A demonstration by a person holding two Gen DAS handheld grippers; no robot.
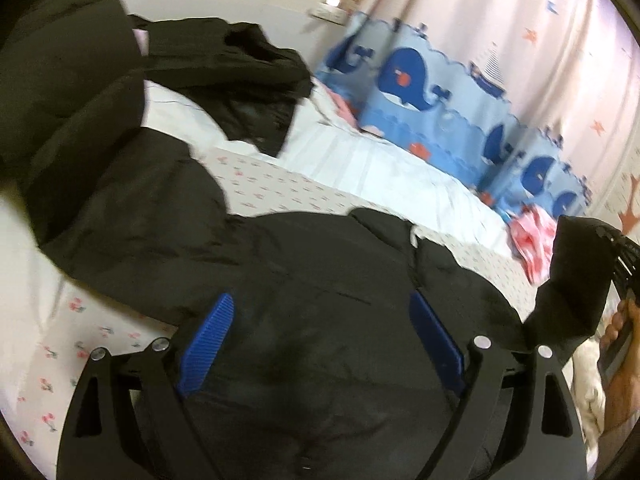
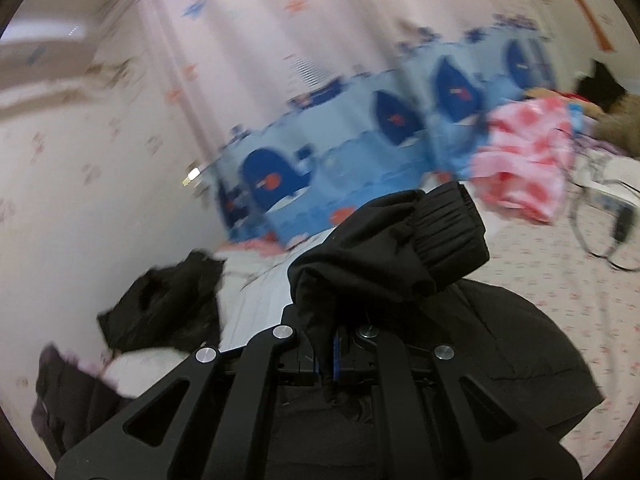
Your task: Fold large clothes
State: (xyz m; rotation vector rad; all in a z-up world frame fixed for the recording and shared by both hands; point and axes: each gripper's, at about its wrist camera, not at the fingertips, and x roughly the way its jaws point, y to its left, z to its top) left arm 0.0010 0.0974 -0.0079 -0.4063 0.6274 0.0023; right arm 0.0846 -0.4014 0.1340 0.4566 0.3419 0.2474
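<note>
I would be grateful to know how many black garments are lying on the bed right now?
2. A black padded jacket lies nearest, its sleeve cuff pinched in the right hand-held gripper. A second black garment lies farther back by the wall. Others may be hidden.

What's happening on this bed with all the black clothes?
A person is folding a black jacket on the bed, using a handheld tool in each hand. The right tool is shut on the jacket's sleeve, lifting it. The left tool is open above the jacket, gripping nothing.
</note>
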